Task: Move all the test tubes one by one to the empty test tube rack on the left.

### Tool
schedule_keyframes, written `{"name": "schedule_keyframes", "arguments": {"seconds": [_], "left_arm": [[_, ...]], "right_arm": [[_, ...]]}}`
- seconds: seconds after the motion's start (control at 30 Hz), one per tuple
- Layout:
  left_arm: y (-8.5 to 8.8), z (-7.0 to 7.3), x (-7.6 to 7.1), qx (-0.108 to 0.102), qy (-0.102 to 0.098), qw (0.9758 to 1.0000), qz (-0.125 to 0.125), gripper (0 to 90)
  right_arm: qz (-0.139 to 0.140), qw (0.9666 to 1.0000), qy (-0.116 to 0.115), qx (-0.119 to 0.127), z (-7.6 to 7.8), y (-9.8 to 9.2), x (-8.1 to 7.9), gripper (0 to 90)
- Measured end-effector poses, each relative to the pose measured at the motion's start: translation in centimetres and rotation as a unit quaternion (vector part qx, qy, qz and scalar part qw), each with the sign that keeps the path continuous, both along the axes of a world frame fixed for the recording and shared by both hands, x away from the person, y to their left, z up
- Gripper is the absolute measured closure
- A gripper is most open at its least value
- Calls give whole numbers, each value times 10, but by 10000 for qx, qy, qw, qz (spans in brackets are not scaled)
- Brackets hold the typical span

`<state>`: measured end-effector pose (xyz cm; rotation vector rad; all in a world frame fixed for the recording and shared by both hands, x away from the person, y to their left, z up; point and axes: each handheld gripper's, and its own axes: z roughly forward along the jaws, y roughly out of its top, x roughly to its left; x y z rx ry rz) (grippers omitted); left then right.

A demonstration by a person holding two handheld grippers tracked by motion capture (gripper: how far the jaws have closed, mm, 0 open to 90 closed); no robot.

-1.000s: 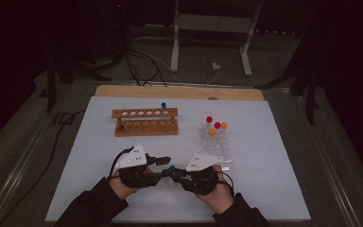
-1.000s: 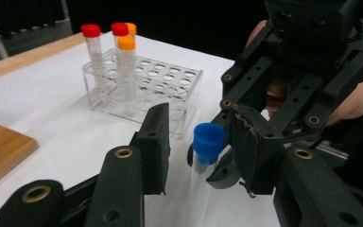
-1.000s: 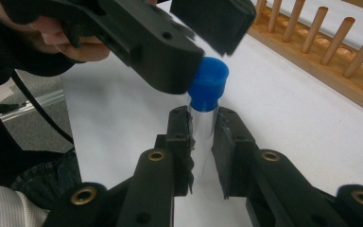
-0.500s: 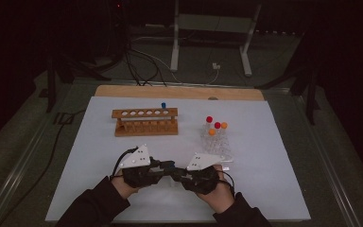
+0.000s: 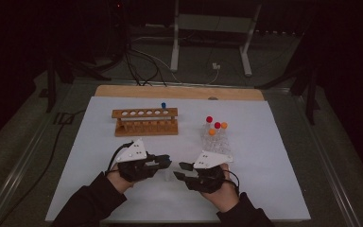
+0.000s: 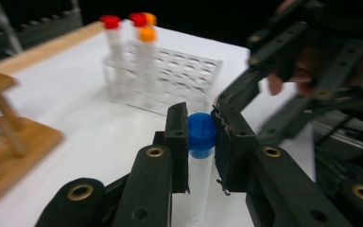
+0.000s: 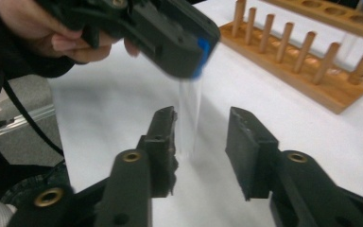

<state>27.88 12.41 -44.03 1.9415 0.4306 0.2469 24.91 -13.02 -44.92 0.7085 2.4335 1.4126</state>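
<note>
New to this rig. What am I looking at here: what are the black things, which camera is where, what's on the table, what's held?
No robot arm here: a person holds a hand-held gripper in each hand, each with two black jaws. The high view looks down on the table from the person's side, so the left hand-held gripper sits at left and the right hand-held gripper at right. The other two pictures come from cameras riding on each gripper, looking along its own jaws.

On the white table stand a wooden rack and a clear plastic rack with red- and orange-capped tubes.

The left hand-held gripper is shut on a blue-capped tube, clamped at the cap. The right one's jaws have just been opening; they stand open around the tube's clear body, not pressing it.
</note>
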Motion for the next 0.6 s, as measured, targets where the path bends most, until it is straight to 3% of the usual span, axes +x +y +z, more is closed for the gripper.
{"name": "schedule_keyframes", "arguments": {"seconds": [0.17,0.4,0.6], "left_arm": [[8,9,13,17,-100,9996,250,777],[21,26,34,-6,-224,9982,559,777],[29,42,50,-42,-385,9960,808,777]], "right_arm": [[-204,9997,-82,119,2,-9,-1,400],[-269,9982,-88,527,7,-18,-1,172],[-369,9964,-180,736,11,-25,-1,34]]}}
